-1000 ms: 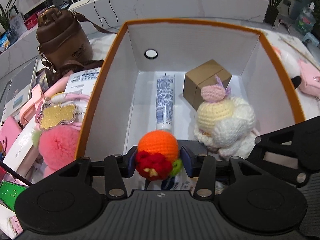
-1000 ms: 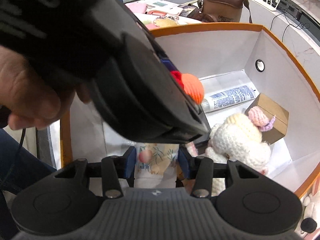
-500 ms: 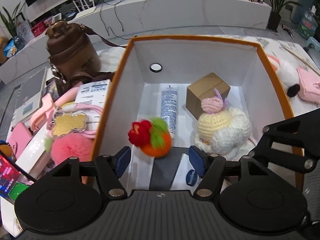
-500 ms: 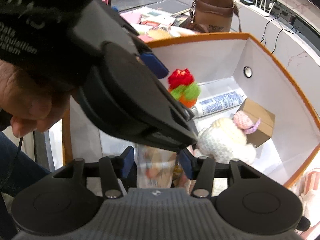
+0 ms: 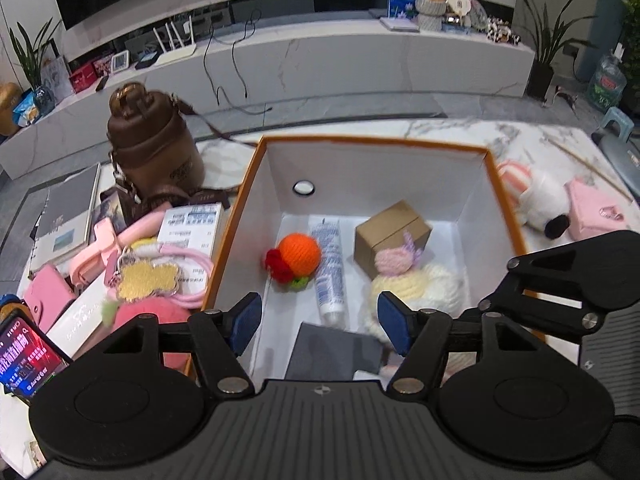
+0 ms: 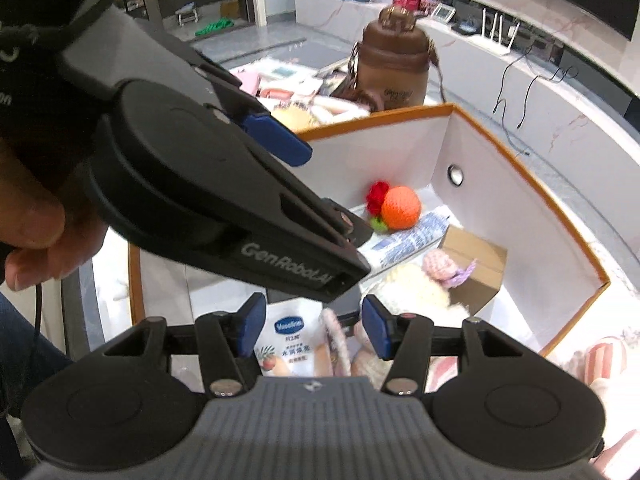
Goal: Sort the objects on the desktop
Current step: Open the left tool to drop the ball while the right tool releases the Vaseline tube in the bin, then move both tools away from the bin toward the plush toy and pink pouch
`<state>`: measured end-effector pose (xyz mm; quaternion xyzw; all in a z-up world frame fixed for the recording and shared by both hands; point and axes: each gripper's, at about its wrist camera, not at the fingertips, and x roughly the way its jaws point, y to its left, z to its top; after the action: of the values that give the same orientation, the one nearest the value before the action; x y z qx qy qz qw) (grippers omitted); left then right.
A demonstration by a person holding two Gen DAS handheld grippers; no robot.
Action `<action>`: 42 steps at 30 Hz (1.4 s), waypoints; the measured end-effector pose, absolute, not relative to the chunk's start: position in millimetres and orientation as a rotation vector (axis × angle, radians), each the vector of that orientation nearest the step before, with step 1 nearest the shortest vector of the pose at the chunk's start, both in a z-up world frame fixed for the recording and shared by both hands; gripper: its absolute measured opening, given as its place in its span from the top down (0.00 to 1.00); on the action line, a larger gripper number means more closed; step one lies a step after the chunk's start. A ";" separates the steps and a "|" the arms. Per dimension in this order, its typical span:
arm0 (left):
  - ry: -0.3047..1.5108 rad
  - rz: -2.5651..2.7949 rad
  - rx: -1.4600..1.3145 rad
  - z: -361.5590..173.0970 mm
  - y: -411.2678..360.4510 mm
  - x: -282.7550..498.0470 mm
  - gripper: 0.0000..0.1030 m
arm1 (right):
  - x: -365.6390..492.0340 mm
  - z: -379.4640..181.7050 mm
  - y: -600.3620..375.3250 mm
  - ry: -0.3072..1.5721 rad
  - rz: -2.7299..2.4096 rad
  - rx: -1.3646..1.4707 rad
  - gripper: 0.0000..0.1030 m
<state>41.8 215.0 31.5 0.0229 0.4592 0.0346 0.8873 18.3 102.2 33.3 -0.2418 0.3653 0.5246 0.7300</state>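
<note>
Tools [image 5: 320, 322] [image 6: 312, 330] spread wide, gripping nothing

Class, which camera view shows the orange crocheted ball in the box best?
The left wrist view: the orange crocheted ball lies unobstructed on the box floor beside the tube. The right wrist view shows it too, farther off, just past the left gripper.

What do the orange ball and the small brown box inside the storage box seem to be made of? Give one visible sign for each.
Orange ball: crocheted yarn, matte; looped stitches show.
Small brown box: likely cardboard, matte kraft brown; crisp folded edges.
</note>
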 end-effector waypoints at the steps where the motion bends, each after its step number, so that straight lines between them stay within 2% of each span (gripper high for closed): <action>1: 0.947 0.068 0.044 34.3 212.7 42.4 0.27 | 19.1 35.4 100.1 0.797 1.154 -0.524 0.46; 23: 0.882 -0.013 0.047 55.1 141.4 60.8 0.26 | 51.2 77.2 4.8 0.649 1.038 -0.348 0.45; 42: 0.876 -0.068 0.043 44.7 53.4 107.1 0.26 | 99.6 65.8 -75.0 0.642 0.899 -0.239 0.45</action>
<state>107.1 53.4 44.7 0.0207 0.4240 -0.0328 0.9049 99.6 -75.0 65.8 -0.1133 0.3044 0.4260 0.8444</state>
